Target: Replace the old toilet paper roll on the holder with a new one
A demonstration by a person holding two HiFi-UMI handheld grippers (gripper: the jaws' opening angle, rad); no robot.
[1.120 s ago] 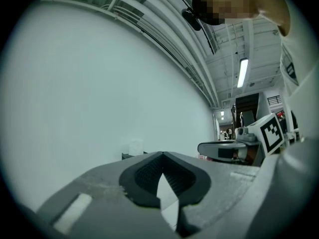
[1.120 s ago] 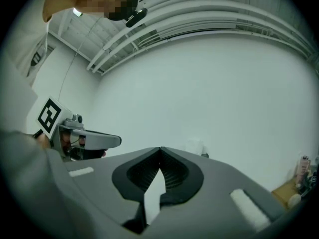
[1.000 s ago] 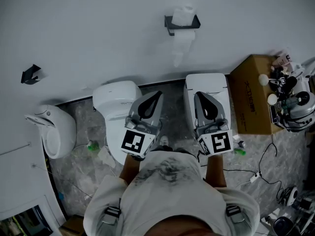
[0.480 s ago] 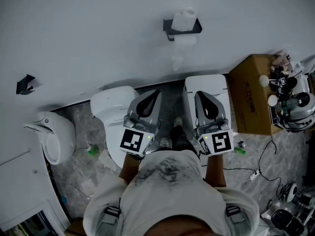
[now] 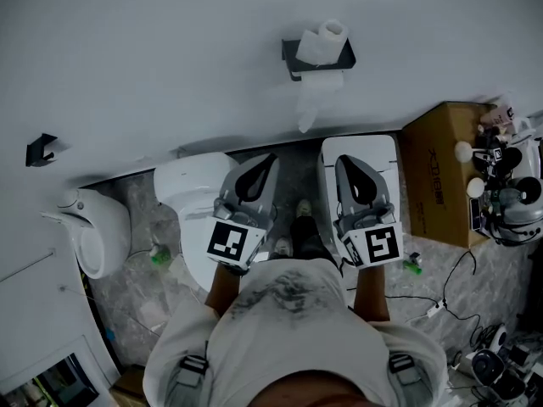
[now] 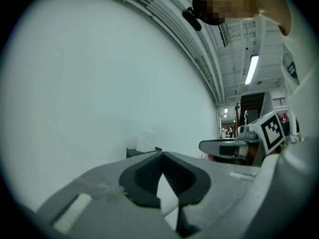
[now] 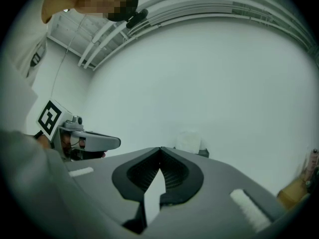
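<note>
A black wall holder carries a white toilet paper roll on top, and a loose tail of paper hangs below it. My left gripper and right gripper are held side by side, level, pointing at the wall beneath the holder and well short of it. Both are shut with nothing between the jaws. In the left gripper view the roll shows just above the closed tips. In the right gripper view the roll stands just above and right of the tips.
Below the grippers stand a white toilet and a second white toilet. A urinal is at the left, a black hook is on the wall, and a cardboard box and gear with cables are at the right.
The person has stepped toward the wall, so the holder sits a little nearer and further right in the head view. Both grippers stay shut and side by side.
</note>
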